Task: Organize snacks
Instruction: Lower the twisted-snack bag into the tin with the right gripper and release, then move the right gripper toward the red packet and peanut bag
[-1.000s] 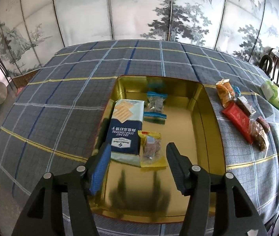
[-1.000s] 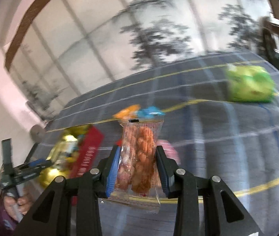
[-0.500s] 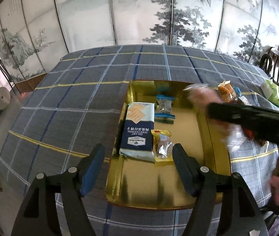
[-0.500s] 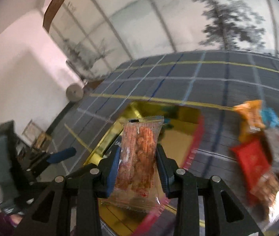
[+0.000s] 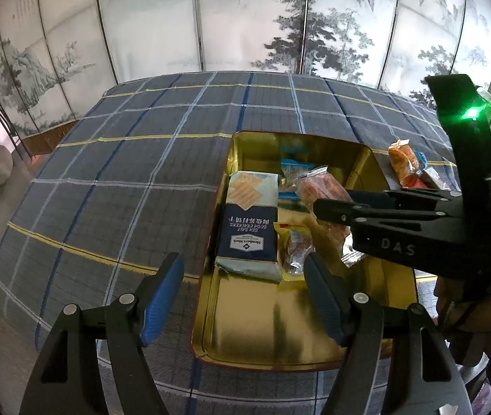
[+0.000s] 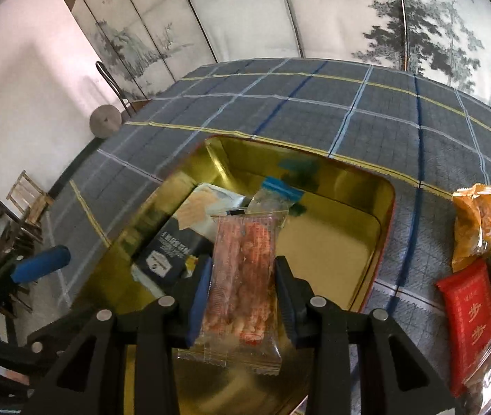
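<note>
My right gripper (image 6: 242, 292) is clamping a light, crinkly snack packet (image 6: 243, 269) by its sides above the gold tin (image 6: 382, 207), likely slippery and crushable, while my left gripper (image 5: 243, 292) is hanging apart, empty.

left wrist: above near rim, angled down | right wrist: closer | shared: gold tin (image 5: 293, 314)

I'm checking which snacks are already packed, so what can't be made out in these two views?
- Left wrist view: the right gripper and its clear snack pack cover part of the gold tin and hide the snacks beside it.
- Right wrist view: the held pack hides the tin's middle; the cracker box is blurred.
- Right wrist view: the red packet and its neighbours are cut off by the edge.
</note>
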`<state>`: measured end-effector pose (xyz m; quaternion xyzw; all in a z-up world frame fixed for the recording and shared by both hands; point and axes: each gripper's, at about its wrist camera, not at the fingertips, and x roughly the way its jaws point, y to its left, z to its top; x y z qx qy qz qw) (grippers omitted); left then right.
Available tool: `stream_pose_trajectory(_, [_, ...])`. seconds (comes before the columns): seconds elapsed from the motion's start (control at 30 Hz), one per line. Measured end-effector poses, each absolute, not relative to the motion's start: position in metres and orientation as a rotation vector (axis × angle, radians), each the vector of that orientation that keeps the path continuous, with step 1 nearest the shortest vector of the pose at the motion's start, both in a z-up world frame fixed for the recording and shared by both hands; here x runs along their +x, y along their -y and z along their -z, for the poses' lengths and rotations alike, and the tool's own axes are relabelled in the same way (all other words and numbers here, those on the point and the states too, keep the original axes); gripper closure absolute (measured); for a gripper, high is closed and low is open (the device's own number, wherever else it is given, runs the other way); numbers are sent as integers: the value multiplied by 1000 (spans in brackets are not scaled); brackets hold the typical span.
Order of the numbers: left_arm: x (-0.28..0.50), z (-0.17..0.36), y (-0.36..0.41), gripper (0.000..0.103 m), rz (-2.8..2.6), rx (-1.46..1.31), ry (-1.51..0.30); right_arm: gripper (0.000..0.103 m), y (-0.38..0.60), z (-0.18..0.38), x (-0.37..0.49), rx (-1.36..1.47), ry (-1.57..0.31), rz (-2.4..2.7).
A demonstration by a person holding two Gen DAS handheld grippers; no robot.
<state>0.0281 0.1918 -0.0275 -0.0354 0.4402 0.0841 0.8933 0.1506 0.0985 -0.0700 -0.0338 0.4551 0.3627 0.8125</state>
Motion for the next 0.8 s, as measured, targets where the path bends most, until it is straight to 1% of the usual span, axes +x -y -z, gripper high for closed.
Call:
stream_pose_trajectory(0.13, [29,28,-191,35,-176,-69,-909,66,-101,71,151,-104,-964,-759])
stream_pose_trajectory(0.2, [30,29,-191,35,-180,-65,-913,60,-98,70,154,-72,-968,-753])
stream_pose_trajectory(0.27, [31,30,-190,35,-184,-60,-916,58,-91,68,155,-26,-966,-759])
stream_pose_trajectory(0.43, [32,30,-185,35,-187,-47,-922,58,-67,55,150,61,-899,-773])
stream_pose_trajectory(0.5, [31,30,-183,34,-190,-35,-924,58,-49,48,142,95,-860,-771])
stream_pose_trajectory(0.6, [31,29,-179,28,-188,-22,-922,58,-12,44,129,153,-812,-738])
stream_pose_trajectory(0.8, [32,25,-163,27,-156,7,-914,58,85,43,128,198,-799,-559])
